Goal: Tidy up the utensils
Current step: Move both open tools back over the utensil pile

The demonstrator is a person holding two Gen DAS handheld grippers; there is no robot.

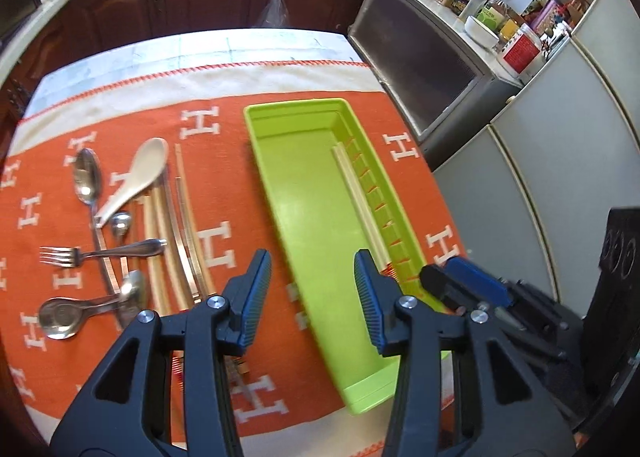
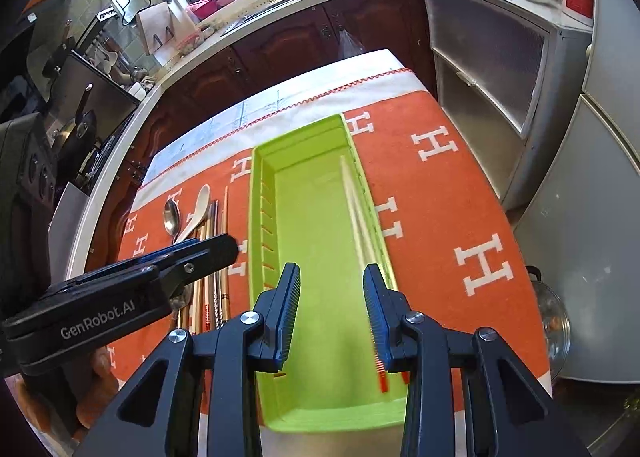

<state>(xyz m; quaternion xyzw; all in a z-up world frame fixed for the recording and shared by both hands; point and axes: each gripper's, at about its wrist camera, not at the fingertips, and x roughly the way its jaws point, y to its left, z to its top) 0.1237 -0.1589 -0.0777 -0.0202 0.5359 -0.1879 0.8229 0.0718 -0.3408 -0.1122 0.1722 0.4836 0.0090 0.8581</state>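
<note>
Left wrist view. Our left gripper (image 1: 312, 289) hangs over the orange cloth (image 1: 224, 129) with its jaws spread and nothing between them. The green tray (image 1: 296, 185) lies lengthwise toward the cloth's right edge. One pair of cream chopsticks (image 1: 362, 205) already rests inside it, along the right wall. West of the tray, toward the cloth's left edge, the unsorted items lie grouped: a white spoon (image 1: 134, 177), a steel spoon (image 1: 86, 177), a fork (image 1: 100, 255), a ladle spoon (image 1: 60, 317), a small spoon partly hidden under other pieces, and several chopsticks (image 1: 176, 241), wood and steel, lying side by side. The right gripper (image 1: 452, 281) shows at the tray's near right wall; from this view we cannot tell how its jaws stand.

Right wrist view. Our right gripper (image 2: 332, 313) sits above the tray's (image 2: 264, 193) near end, jaws apart, gripping nothing. The cream chopsticks (image 2: 360, 225) lie just beside the right finger; they appear motion-blurred, with red ends nearest us. Contact with the finger cannot be confirmed. The left gripper (image 2: 224, 247) overlies the pile (image 2: 208, 289) near the cloth's left edge.

Progress. We judge the task early: one pair is stowed, the rest remains outside. The tray is a long, shallow, glossy plastic box with slotted side walls.
</note>
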